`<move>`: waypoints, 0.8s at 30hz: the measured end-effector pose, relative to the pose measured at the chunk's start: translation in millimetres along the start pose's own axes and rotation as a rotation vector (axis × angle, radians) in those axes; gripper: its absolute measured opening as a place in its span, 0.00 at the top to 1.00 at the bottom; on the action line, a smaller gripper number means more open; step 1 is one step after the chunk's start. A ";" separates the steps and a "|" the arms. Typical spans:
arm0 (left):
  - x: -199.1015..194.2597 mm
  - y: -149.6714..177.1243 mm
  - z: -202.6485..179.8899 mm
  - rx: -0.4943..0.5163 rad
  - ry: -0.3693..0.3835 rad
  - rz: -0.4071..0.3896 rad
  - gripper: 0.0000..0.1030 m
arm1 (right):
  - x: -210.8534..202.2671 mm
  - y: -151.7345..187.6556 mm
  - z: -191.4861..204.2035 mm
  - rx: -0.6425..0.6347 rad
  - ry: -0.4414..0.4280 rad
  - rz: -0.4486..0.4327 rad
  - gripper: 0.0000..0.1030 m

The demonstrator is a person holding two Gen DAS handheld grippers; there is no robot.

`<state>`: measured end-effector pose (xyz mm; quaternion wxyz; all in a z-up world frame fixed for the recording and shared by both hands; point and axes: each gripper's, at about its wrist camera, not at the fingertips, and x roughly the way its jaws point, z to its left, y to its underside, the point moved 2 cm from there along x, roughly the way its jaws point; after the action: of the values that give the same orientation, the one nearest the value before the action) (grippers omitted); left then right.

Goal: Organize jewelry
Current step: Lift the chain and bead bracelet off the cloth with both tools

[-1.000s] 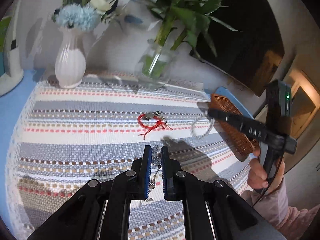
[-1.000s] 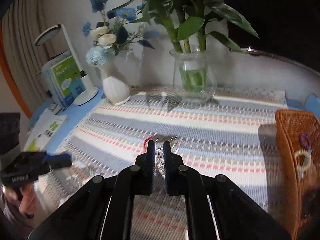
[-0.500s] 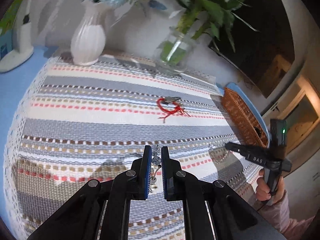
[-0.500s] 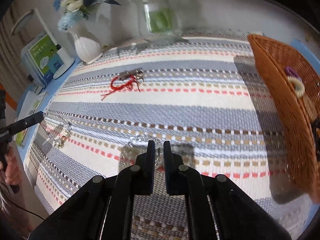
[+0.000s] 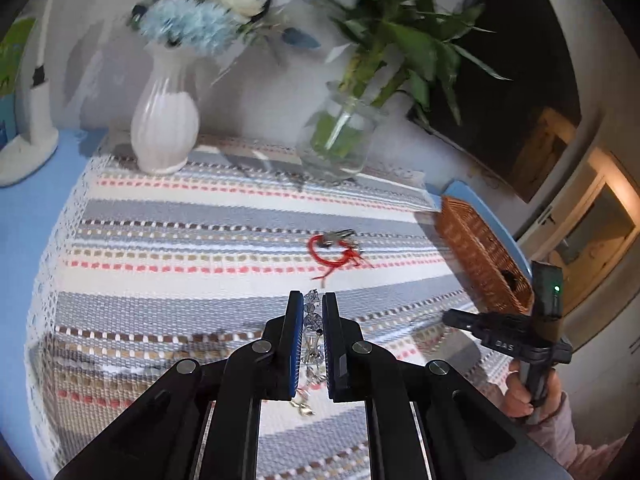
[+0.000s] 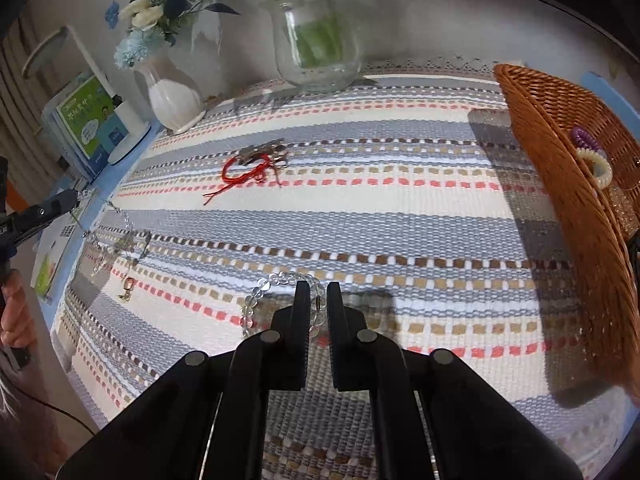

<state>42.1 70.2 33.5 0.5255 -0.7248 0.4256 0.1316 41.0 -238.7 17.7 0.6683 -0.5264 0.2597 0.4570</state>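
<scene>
Gleaming round clear-bead bracelet [image 6: 280, 292] on coarse striped woven cloth [image 6: 400, 208]

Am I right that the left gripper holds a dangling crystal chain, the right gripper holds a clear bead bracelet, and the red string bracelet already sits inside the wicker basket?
Not quite. The red string bracelet lies on the striped cloth, well apart from the wicker basket, as the right wrist view shows. The rest stands: the left gripper holds the crystal chain, the right gripper the clear bead bracelet.
</scene>
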 end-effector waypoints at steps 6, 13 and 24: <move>22.6 13.9 38.3 -0.058 -0.112 0.041 0.91 | 7.6 5.7 -16.6 0.037 0.007 0.033 0.92; 28.1 23.6 55.9 -0.097 -0.093 0.051 0.91 | 11.8 3.1 -4.2 -0.055 0.079 0.042 0.85; 33.6 25.2 54.3 -0.091 -0.083 0.077 0.91 | 14.4 7.8 22.3 -0.154 0.179 0.023 0.92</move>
<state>57.2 99.5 -26.8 0.5039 -0.7248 0.4247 0.2009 37.5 -212.6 9.0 0.5948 -0.6116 0.2886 0.4346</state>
